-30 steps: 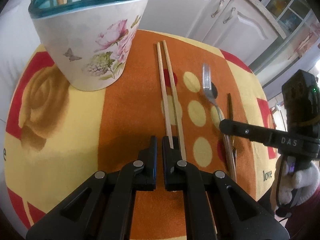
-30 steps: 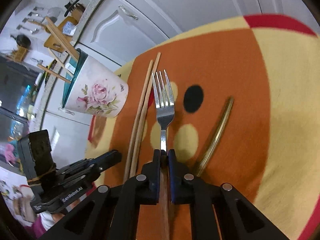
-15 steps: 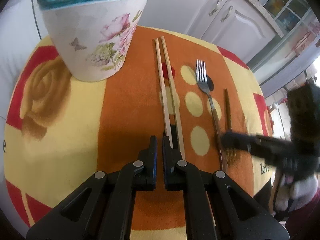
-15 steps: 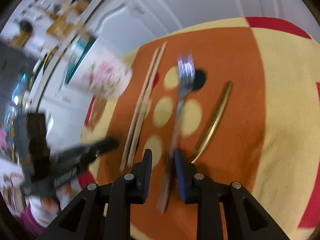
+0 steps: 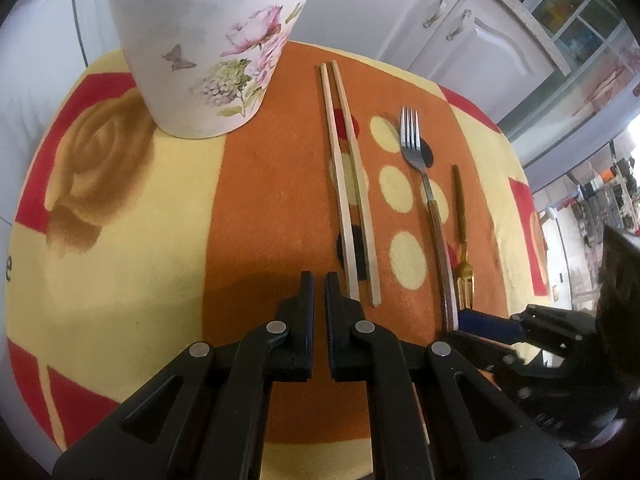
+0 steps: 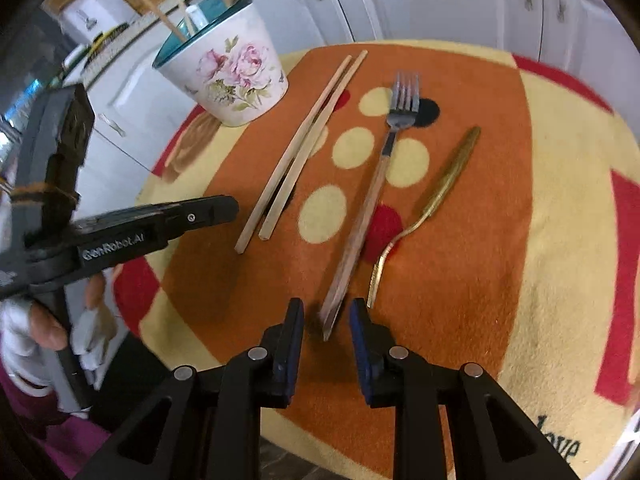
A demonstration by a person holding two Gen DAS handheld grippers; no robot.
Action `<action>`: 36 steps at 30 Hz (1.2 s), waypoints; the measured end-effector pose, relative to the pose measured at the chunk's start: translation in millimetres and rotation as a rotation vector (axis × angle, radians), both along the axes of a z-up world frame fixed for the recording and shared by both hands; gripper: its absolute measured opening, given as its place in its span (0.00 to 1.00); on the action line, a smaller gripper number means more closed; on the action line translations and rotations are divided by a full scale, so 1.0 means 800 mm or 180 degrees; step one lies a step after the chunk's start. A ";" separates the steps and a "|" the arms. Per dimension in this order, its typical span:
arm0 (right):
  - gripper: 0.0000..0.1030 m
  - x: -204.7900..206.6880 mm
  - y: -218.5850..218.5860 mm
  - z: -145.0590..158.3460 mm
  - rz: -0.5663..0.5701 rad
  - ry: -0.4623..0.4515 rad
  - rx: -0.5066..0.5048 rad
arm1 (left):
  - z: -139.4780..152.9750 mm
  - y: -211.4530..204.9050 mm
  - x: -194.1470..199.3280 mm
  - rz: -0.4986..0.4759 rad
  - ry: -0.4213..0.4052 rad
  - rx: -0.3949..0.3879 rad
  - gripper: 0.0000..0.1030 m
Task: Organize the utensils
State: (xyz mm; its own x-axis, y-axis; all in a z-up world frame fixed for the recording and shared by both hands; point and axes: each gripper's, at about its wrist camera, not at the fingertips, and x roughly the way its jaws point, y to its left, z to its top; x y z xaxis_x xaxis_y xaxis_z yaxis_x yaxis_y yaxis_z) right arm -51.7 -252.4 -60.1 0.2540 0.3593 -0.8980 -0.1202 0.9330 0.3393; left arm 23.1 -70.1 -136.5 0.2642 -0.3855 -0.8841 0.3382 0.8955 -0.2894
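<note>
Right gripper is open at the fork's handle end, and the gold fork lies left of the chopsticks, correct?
Not quite. The right wrist view shows the gold fork right of the fork, far from the chopsticks. The right gripper is open at the handle end.

Black gripper (image 6: 326, 318), blue pads (image 6: 362, 336), white glove (image 6: 24, 340)

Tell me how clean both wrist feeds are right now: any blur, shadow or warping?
Left wrist: sharp; fisheye bends the cloth edges, left gripper shadows the orange stripe. Right wrist: mostly sharp, slight smear at the fork handle's near tip between the open right gripper fingers; cabinets curve.
</note>
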 end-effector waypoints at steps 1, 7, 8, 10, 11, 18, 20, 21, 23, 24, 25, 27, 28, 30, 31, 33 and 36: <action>0.22 -0.002 0.001 0.000 0.0013 -0.0054 -0.0075 | 0.000 -0.001 -0.001 -0.0006 -0.0005 -0.0005 0.04; 0.15 -0.008 0.003 0.001 0.0065 -0.0040 -0.0100 | 0.000 -0.012 -0.007 -0.0087 0.0027 -0.0093 0.12; 0.14 -0.009 0.000 0.000 0.0061 -0.0021 -0.0079 | -0.001 -0.015 -0.009 -0.0115 0.0031 -0.0103 0.12; 0.13 -0.010 -0.010 0.000 0.0042 0.0044 0.0053 | -0.001 -0.021 -0.012 -0.0172 0.0028 -0.0105 0.12; 0.13 -0.011 -0.010 -0.001 0.0044 0.0058 0.0087 | -0.001 -0.023 -0.014 -0.0199 0.0025 -0.0097 0.12; 0.13 -0.011 -0.006 -0.004 0.0005 0.0055 0.0164 | -0.008 -0.031 -0.020 -0.0344 -0.0100 0.0154 0.08; 0.13 -0.009 -0.007 -0.005 -0.0049 0.0033 0.0161 | -0.010 -0.027 -0.020 -0.0351 -0.0111 0.0141 0.06; 0.13 -0.007 -0.004 -0.006 -0.0039 0.0029 0.0149 | -0.010 -0.023 -0.019 -0.0328 -0.0079 0.0112 0.06; 0.13 -0.005 0.001 -0.005 0.0015 0.0019 0.0085 | -0.010 -0.018 -0.020 -0.0314 -0.0061 0.0098 0.05; 0.13 -0.005 0.004 -0.004 0.0049 0.0021 0.0065 | -0.008 -0.017 -0.022 -0.0318 -0.0069 0.0106 0.05; 0.14 -0.005 0.005 -0.004 0.0083 0.0043 0.0085 | -0.007 -0.014 -0.023 -0.0327 -0.0070 0.0109 0.05; 0.14 -0.006 0.009 -0.003 0.0161 0.0135 0.0248 | -0.005 -0.008 -0.028 -0.0356 -0.0057 0.0107 0.04; 0.14 -0.008 0.012 -0.004 0.0209 0.0178 0.0311 | -0.003 -0.003 -0.031 -0.0374 -0.0061 0.0121 0.04; 0.13 -0.013 0.019 -0.005 0.0284 0.0208 0.0338 | -0.002 0.006 -0.036 -0.0403 -0.0059 0.0164 0.04; 0.13 -0.015 0.022 -0.005 0.0312 0.0224 0.0360 | -0.002 0.012 -0.039 -0.0408 -0.0050 0.0187 0.04; 0.13 -0.016 0.026 -0.007 0.0316 0.0244 0.0393 | -0.003 0.024 -0.044 -0.0414 -0.0019 0.0227 0.04; 0.13 -0.014 0.025 -0.004 0.0285 0.0230 0.0397 | -0.004 0.042 -0.053 -0.0426 0.0023 0.0289 0.04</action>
State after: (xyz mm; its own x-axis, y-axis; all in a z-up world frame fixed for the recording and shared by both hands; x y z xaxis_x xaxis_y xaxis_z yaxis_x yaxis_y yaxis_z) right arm -62.9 -232.5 -63.0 0.1525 0.4873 -0.8598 -0.1720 0.8698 0.4625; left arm -19.2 -36.9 -139.6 0.2092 -0.3353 -0.9186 0.4546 0.8650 -0.2122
